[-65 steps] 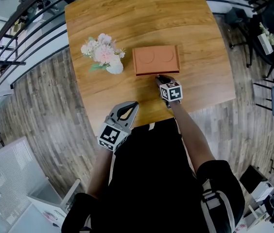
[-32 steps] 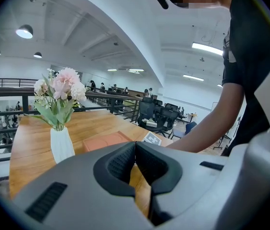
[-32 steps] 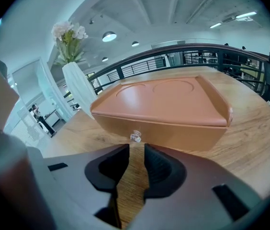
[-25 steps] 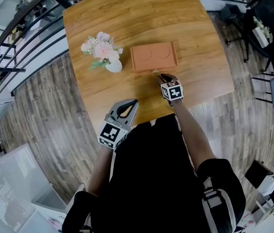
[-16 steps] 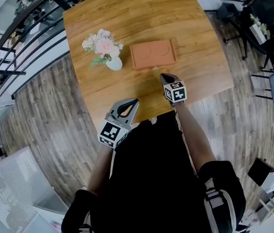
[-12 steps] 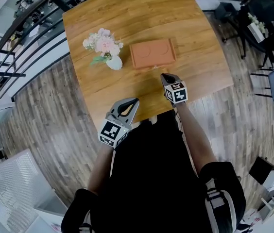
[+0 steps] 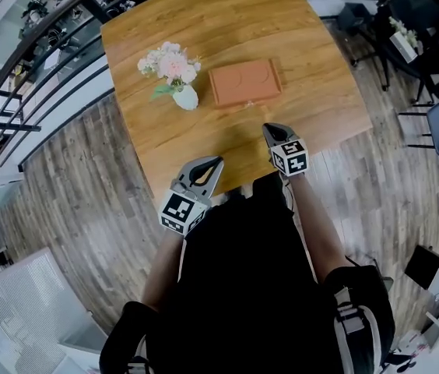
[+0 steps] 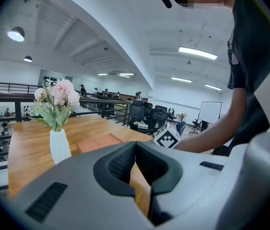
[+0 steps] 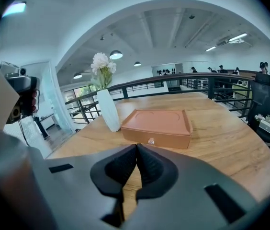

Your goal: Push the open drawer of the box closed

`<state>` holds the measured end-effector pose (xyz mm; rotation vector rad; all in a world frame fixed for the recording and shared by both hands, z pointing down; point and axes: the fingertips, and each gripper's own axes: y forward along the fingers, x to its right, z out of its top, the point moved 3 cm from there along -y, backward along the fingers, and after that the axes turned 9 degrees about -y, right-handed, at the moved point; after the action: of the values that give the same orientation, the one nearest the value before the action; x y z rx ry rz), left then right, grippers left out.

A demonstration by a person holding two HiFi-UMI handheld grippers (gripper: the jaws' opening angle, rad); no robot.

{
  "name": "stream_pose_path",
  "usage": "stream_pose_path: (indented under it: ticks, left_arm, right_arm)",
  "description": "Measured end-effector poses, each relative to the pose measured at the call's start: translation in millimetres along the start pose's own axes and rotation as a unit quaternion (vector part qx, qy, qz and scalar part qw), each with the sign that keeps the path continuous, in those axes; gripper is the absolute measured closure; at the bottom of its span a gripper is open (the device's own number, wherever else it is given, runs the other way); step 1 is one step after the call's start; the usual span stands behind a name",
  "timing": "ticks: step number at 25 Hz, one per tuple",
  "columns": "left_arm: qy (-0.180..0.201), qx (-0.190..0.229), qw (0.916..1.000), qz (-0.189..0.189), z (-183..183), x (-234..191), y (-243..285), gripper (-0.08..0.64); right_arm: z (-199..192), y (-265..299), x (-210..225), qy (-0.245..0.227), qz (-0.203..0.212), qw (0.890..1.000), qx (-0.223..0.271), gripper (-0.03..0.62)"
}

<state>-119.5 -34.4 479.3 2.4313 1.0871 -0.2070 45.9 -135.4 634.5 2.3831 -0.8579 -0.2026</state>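
A: What stands furthest left?

B: A white vase of pink flowers, on the wooden table, just beside the left end of the box. Nearer the person, the left gripper hovers at the table's near edge, its jaws together on nothing.

A: And the box itself?

B: It lies mid-table, with its long axis running left to right. The drawer front, with its small knob, faces the person. It looks flush with the body, so I judge little or nothing is left to push.

A: Which tool is nearer to it?

B: The right gripper. Its jaws are pressed together and empty, and it is clear of the box. The drawer lies ahead of it and slightly to its left, across bare tabletop. Only the vase stands close, and it is off that line.
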Motion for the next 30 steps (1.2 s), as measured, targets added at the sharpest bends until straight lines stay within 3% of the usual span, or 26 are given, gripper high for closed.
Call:
stream_pose_path:
  ticks: [9, 16, 23, 30]
  left_arm:
    - [0.002, 0.003, 1.0000, -0.007, -5.9, -2.7, -10.0, 0.537]
    - [0.003, 0.004, 0.9999, -0.014, -7.6, -4.6, -12.1, 0.537]
    - [0.008, 0.002, 0.9997, -0.025, -7.4, -3.7, -9.4, 0.537]
    - [0.006, 0.005, 0.9996, -0.026, -6.4, -3.5, -7.0, 0.537]
  right_arm:
    - [3.8, -34.2, -18.6, -0.025, 0.005, 1.000, 0.014, 0.577]
    - [24.6, -60.1, -39.3, -0.074, 0.024, 0.996, 0.040, 0.577]
    - [56.1, -88.4, -45.7, -0.069, 0.021, 0.994, 0.086, 0.578]
    - [60.5, -96.7, -54.4, -0.099, 0.026, 0.991, 0.082, 0.578]
